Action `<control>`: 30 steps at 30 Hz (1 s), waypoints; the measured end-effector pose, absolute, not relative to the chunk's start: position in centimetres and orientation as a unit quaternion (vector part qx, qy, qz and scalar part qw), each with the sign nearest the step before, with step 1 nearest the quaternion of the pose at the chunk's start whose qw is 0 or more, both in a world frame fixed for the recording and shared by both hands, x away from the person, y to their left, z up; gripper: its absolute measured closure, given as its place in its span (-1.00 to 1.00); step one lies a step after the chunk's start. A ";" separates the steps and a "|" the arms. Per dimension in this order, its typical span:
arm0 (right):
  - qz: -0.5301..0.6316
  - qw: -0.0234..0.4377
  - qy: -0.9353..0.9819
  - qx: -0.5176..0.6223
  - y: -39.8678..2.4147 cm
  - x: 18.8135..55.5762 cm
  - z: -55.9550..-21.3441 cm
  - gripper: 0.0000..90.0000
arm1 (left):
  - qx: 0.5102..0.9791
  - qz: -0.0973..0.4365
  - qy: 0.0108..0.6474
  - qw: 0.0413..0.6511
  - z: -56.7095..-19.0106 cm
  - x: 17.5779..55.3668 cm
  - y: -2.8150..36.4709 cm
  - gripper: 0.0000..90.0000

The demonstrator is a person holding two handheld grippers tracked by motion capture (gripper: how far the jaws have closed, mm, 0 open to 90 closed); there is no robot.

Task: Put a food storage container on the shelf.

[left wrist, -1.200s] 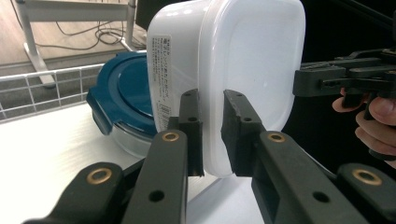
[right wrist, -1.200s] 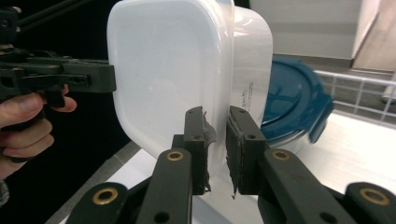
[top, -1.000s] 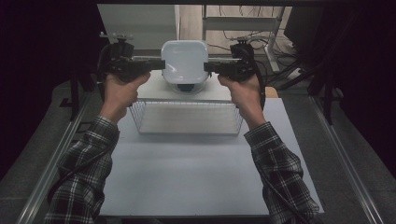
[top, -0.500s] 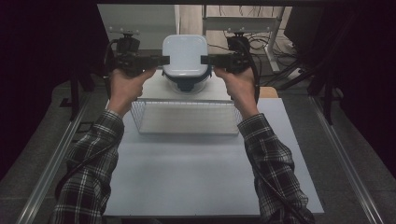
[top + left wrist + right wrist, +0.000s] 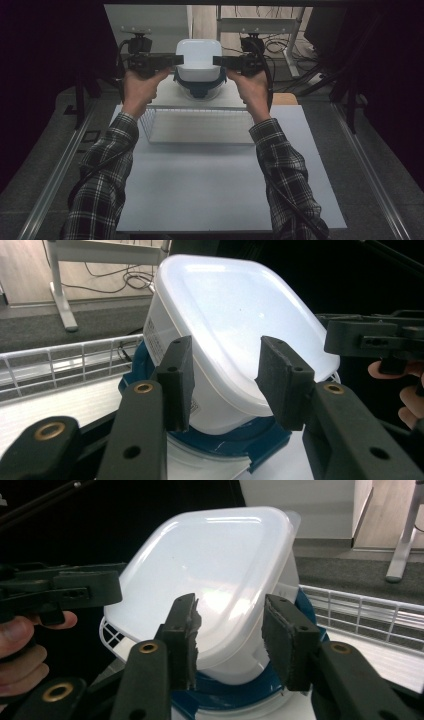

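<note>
A white plastic tub (image 5: 198, 59) sits bottom-up on a blue-rimmed piece (image 5: 198, 91) at the far end of a white wire basket (image 5: 150, 125). My left gripper (image 5: 176, 60) points in at the tub's left side and my right gripper (image 5: 216, 61) at its right side. Both pairs of jaws have just been opening. In the left gripper view the tub (image 5: 235, 315) lies beyond the parted pads of the left gripper (image 5: 225, 350), which do not press on it. In the right gripper view the right gripper (image 5: 231, 605) stands parted the same way before the tub (image 5: 215, 565).
The basket rests on a white table top (image 5: 210, 185) with bare room in front of it. Dark floor and metal rails flank the table. A desk frame with cables (image 5: 260, 30) stands beyond the far edge.
Both hands have moved toward the far side with the tub. Both pairs of jaws have let go of the tub's edges and now stand parted.
</note>
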State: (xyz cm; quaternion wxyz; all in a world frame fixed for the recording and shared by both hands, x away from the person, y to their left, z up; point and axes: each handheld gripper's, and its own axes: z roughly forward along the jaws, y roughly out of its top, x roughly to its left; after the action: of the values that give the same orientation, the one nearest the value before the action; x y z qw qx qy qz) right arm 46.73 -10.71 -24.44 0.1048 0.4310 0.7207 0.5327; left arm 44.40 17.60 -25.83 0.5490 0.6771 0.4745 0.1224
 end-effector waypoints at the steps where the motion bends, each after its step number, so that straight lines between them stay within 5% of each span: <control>1: 0.534 0.109 0.719 0.432 -10.6 46.7 -24.5 0.24 | 0.678 0.130 0.474 0.546 -25.8 44.5 17.5 0.27; 8: 0.534 0.129 0.714 0.435 -10.4 47.2 -24.5 0.14 | 0.678 0.170 0.466 0.542 -25.9 44.7 17.0 0.13; 20: 0.531 0.151 0.744 0.377 -11.1 45.8 -24.9 -0.56 | 0.695 0.167 0.406 0.570 -26.8 42.0 17.5 -0.58; 30: 0.517 0.171 0.765 0.343 -11.2 44.0 -27.2 -0.86 | 0.736 0.187 0.376 0.530 -29.9 38.9 17.7 -0.84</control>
State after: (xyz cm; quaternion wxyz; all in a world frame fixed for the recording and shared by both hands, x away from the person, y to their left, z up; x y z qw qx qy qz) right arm 43.98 -11.18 -27.24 0.1712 0.3427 0.7654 0.5171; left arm 38.91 17.75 -29.92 0.5301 0.7365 0.3763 0.1872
